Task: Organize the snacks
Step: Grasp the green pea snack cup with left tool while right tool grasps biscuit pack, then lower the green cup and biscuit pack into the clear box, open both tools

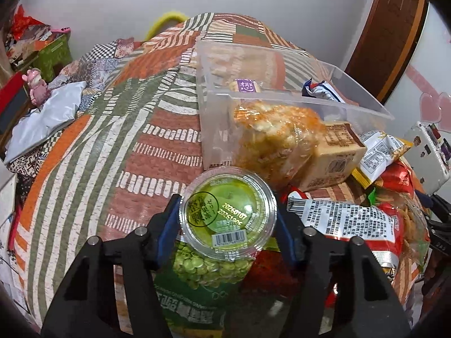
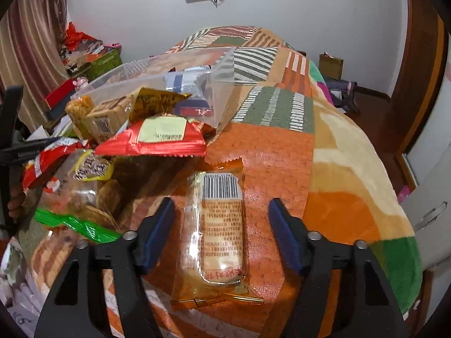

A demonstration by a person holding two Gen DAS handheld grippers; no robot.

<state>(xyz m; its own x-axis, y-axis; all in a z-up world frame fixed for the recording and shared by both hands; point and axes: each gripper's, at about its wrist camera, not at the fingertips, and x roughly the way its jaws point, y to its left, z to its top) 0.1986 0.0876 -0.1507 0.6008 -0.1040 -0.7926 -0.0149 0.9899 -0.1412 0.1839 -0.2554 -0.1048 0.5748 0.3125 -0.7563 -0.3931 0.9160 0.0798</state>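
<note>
A round clear cup of green jelly with a barcode lid sits between the blue pads of my left gripper; both pads press on its rim. Under it lies a bag of green peas. My right gripper is open around a long pastry in a clear wrapper, which lies flat on the blanket with gaps to both pads. A clear plastic bin stands beyond, with a few packets inside. A bag of orange rice crackers and a tan biscuit pack lean against its near end.
Loose snack bags are piled between the two grippers, among them a red packet and a white-labelled bag. All rest on a patchwork blanket on a bed. A white parcel lies at its left edge. A white cabinet stands to the right.
</note>
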